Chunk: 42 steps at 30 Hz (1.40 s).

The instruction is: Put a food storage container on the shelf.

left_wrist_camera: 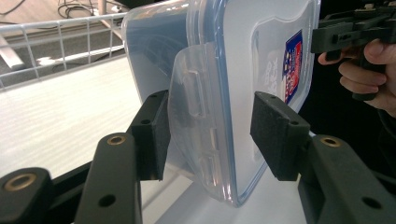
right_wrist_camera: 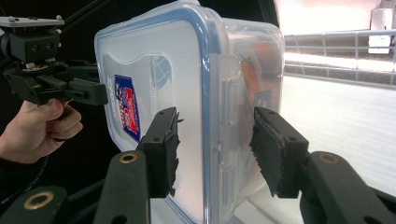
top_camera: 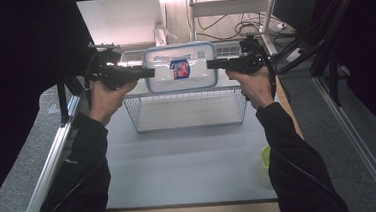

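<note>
Grey table (top_camera: 189, 156), wire basket (top_camera: 186, 108) at its far side: container being held above the basket.

Left gripper (top_camera: 146, 73) and right gripper (top_camera: 214, 64) are each clamping one end of the clear lidded container (top_camera: 180, 67), jaws pressing across its side clips; it is hanging between them, lid facing the person.

1. The container (top_camera: 180, 67) sits between the left gripper (top_camera: 149, 73) and the right gripper (top_camera: 212, 64), above the wire basket (top_camera: 186, 108).
2. The container's left end lies between the left gripper's jaws, the latch flap (left_wrist_camera: 196, 121) nearest the claw.
3. The container's right end lies between the right gripper's jaws.
4. The basket stands on the table (top_camera: 185, 161), below both claws.
5. The label (top_camera: 179, 69) lies midway between the claws.
</note>
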Each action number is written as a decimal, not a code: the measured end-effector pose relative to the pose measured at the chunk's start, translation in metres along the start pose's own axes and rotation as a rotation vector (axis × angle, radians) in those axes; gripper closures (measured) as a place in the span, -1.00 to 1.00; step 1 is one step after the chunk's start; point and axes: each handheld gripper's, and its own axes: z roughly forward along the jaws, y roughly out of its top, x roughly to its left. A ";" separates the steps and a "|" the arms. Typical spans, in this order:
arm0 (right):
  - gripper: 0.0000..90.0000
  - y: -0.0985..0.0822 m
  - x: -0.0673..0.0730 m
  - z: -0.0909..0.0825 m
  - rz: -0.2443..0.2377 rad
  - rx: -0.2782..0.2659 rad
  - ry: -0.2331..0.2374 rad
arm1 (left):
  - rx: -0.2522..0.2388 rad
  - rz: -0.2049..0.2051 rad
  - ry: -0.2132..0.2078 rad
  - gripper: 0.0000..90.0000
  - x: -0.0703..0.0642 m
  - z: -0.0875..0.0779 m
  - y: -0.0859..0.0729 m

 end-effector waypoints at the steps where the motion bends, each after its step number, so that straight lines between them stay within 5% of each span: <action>1: 0.15 0.000 0.000 0.000 0.000 0.000 0.000 | 0.000 0.000 0.000 0.08 0.000 0.000 0.000; 10: 0.15 0.000 -0.016 0.008 0.044 -0.003 0.002 | -0.003 -0.024 -0.003 0.07 0.011 0.011 0.001; 16: 0.14 0.000 -0.018 0.009 0.032 -0.009 -0.003 | -0.020 -0.008 0.010 0.04 0.009 0.013 -0.001; 23: -0.02 -0.003 -0.015 0.015 -0.017 -0.006 -0.039 | -0.062 0.098 0.074 -0.18 0.001 0.021 -0.011; 32: -0.05 -0.002 -0.010 0.016 -0.052 0.004 -0.076 | -0.032 0.125 0.115 -0.35 -0.003 0.025 -0.008; 33: -0.05 -0.002 -0.011 0.016 -0.055 0.002 -0.076 | -0.026 0.182 0.139 -0.40 -0.005 0.028 -0.008; 34: -0.05 -0.002 -0.011 0.016 -0.051 0.003 -0.075 | -0.024 0.197 0.147 -0.46 -0.006 0.030 -0.009; 38: -0.06 -0.002 -0.012 0.016 -0.055 0.004 -0.076 | -0.029 0.200 0.150 -0.54 -0.006 0.032 -0.009; 42: -0.01 -0.002 -0.012 0.016 -0.087 0.022 -0.124 | -0.023 0.192 0.158 -0.62 -0.003 0.033 -0.009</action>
